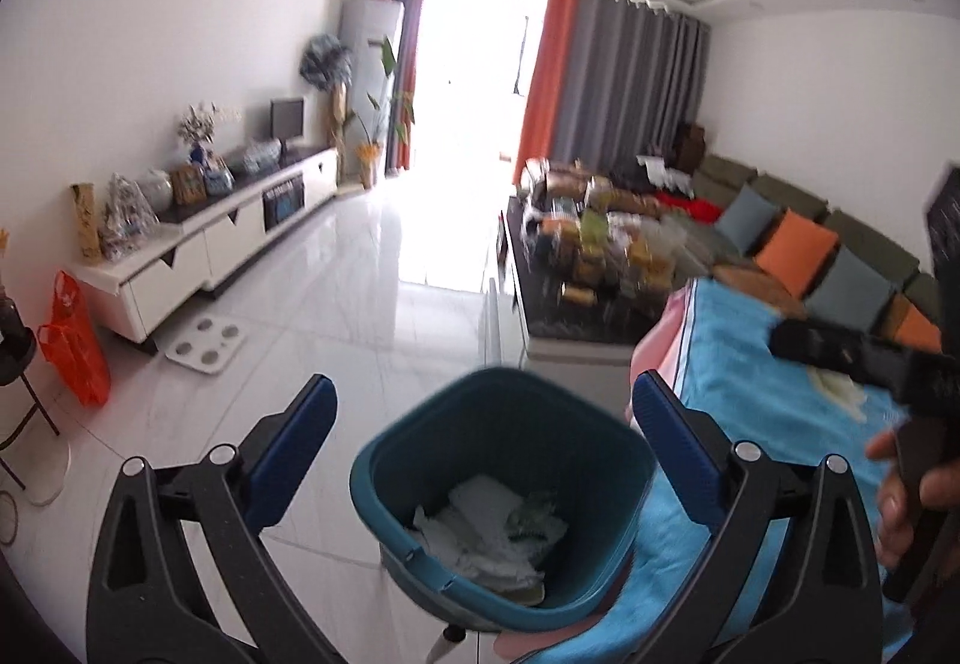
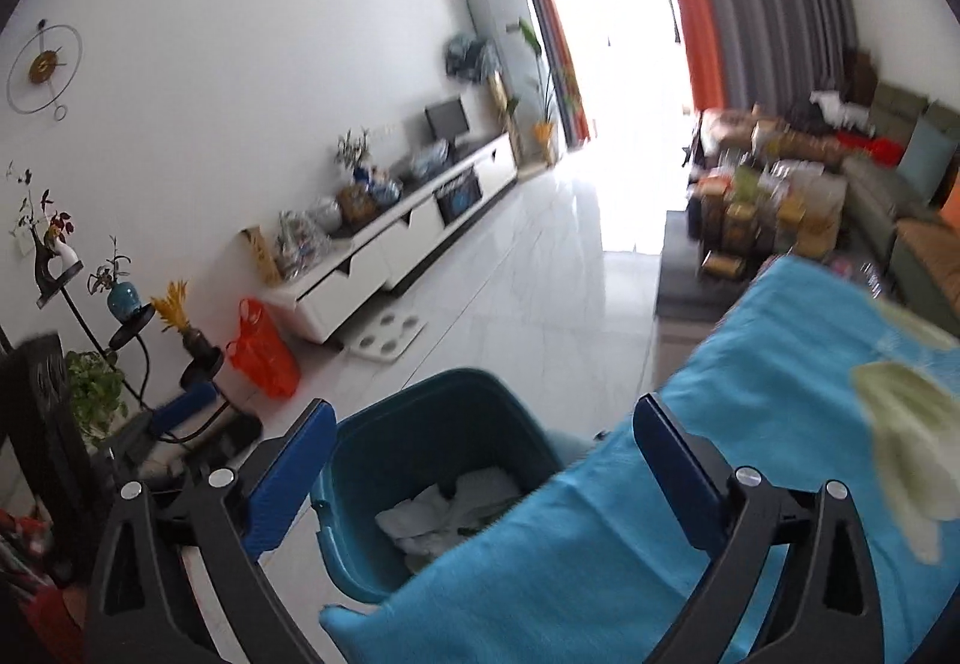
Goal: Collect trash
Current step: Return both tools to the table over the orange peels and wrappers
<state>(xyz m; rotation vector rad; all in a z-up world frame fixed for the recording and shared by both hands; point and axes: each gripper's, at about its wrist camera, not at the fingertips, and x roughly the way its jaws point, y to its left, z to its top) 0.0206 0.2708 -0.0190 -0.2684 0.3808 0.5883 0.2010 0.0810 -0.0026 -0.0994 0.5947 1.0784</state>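
Trash: we count crumpled white paper and a greenish wrapper [image 1: 510, 529] lying at the bottom of the bin; the same heap shows in the right wrist view [image 2: 447, 514].
Bin: a teal plastic bin [image 1: 420, 442] stands on the floor, hard against the edge of the blue-covered worktop [image 1: 768, 424]; in the right wrist view the cloth hides part of the bin's [image 2: 384, 442] rim.
Left hand-held gripper: ours [image 1: 485, 418] hangs above the bin's mouth, jaws spread wide, released, nothing between the blue pads.
Right hand-held gripper: ours [image 2: 485, 445] is likewise spread wide and empty, over the bin's edge and the blue cloth; from the left wrist view its black body [image 1: 858, 352] shows at the right, with a hand [image 1: 906, 496] on the grip.
Worktop cover: bright blue towelling cloth [image 2: 720, 454] with a pale leaf-like print [image 2: 906, 424].
Floor: glossy white tiles [image 1: 336, 274]; a white bathroom scale [image 1: 207, 340] lies beside the long white TV cabinet [image 1: 222, 238].
Further items: an orange plastic bag [image 1: 72, 340] on the floor by the cabinet's near end; a dark coffee table [image 1: 600, 268] crowded with packages; a green sofa [image 1: 840, 238] with orange and grey-blue cushions; orange and grey curtains [image 1: 600, 81].
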